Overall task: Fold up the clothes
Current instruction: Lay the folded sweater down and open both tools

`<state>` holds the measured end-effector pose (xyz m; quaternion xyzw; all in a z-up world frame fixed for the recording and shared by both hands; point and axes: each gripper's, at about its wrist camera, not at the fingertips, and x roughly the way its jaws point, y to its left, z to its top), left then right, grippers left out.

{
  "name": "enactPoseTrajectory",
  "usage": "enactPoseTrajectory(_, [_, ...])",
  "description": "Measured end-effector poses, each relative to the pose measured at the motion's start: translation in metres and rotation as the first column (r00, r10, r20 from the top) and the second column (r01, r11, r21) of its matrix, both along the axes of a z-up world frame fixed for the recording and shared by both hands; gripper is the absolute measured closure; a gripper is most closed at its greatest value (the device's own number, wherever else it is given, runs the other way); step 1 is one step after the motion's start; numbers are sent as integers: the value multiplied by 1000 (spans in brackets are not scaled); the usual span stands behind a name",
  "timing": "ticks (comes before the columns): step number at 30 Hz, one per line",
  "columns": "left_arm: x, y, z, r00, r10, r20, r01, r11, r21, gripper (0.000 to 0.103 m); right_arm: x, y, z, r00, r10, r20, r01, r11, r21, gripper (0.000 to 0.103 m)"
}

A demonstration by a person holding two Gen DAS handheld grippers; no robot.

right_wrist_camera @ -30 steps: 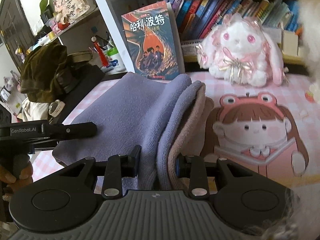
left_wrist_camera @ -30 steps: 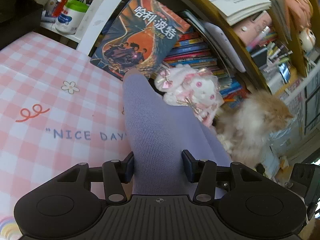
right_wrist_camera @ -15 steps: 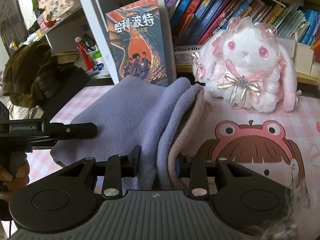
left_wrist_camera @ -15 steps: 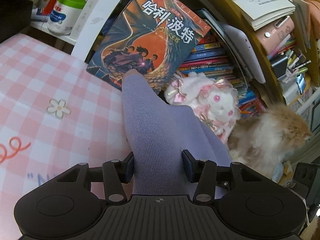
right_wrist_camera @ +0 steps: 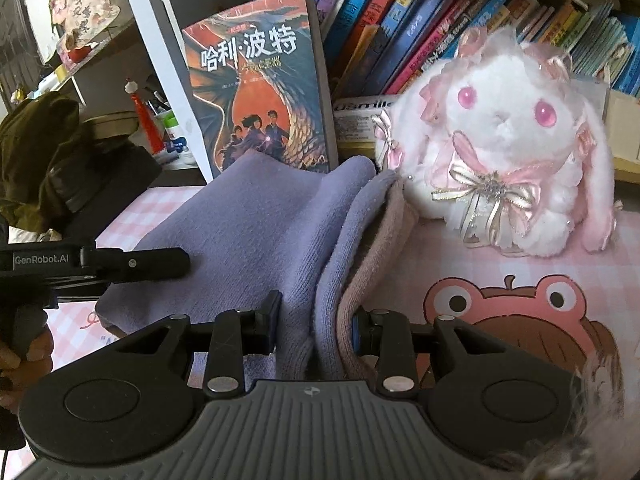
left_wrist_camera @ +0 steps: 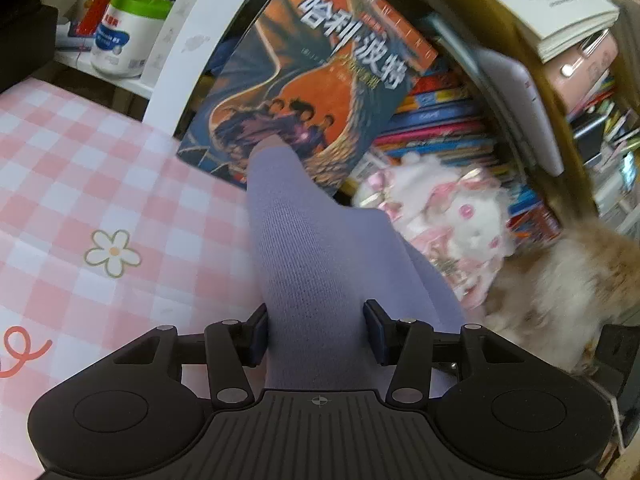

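Note:
A lilac knitted garment [right_wrist_camera: 256, 232] with a dusty-pink inner layer is folded into a thick bundle and held between both grippers over a pink checked table mat [left_wrist_camera: 100, 184]. My left gripper [left_wrist_camera: 316, 332] is shut on one folded end of the garment [left_wrist_camera: 316, 272], which stretches forward towards the books. My right gripper [right_wrist_camera: 316, 320] is shut on the other end, where lilac and pink layers bunch between the pads. The left gripper's black body [right_wrist_camera: 100, 264] shows at the left of the right wrist view, with part of a person's hand [right_wrist_camera: 24, 356] on its handle.
A large illustrated book [right_wrist_camera: 260, 92] leans on the shelf just behind the garment. A white and pink plush rabbit [right_wrist_camera: 508, 140] sits to the right of it, with rows of books [right_wrist_camera: 440, 28] behind. A fluffy cat [left_wrist_camera: 560, 288] is at the right. A white jar [left_wrist_camera: 120, 36] stands far left.
Both grippers have carried the garment forward towards the shelf; the book and the plush rabbit now look larger and closer. The grips are unchanged.

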<state>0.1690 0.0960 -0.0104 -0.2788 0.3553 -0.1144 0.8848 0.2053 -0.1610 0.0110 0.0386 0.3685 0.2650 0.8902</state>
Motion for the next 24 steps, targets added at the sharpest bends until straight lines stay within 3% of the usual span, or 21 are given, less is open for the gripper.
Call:
enactPoseTrajectory(4, [-2,-2,-11,1000,17,-23,-16,1000,27,52,4,0,-13,998,-48,-36,48,999,14,68])
enactPoseTrajectory(8, [-6,-2,-12,999,34,-18,-33,998,47,48,4,-4,-17,996,-83,-45,84,996,24,58])
enactPoseTrajectory(10, [-9,-3,-9,999,49,-8,-48,996,75,45,2,-4,-15,994,-101,-34,101,995,9,47])
enactPoseTrajectory(12, [-14,-3,-4,997,77,22,-79,990,116,38,-1,-5,-13,990,-139,-18,138,990,-13,28])
enactPoseTrajectory(14, [-22,-3,2,991,121,48,-128,979,161,32,-4,-7,-10,984,-177,-5,177,984,-31,19])
enactPoseTrajectory(21, [-57,-17,22,965,213,154,-253,909,331,16,-33,-19,3,948,-306,85,311,949,-48,9])
enactPoseTrajectory(24, [-71,-25,23,969,192,156,-235,912,337,9,-50,-19,5,940,-315,129,327,942,-79,6])
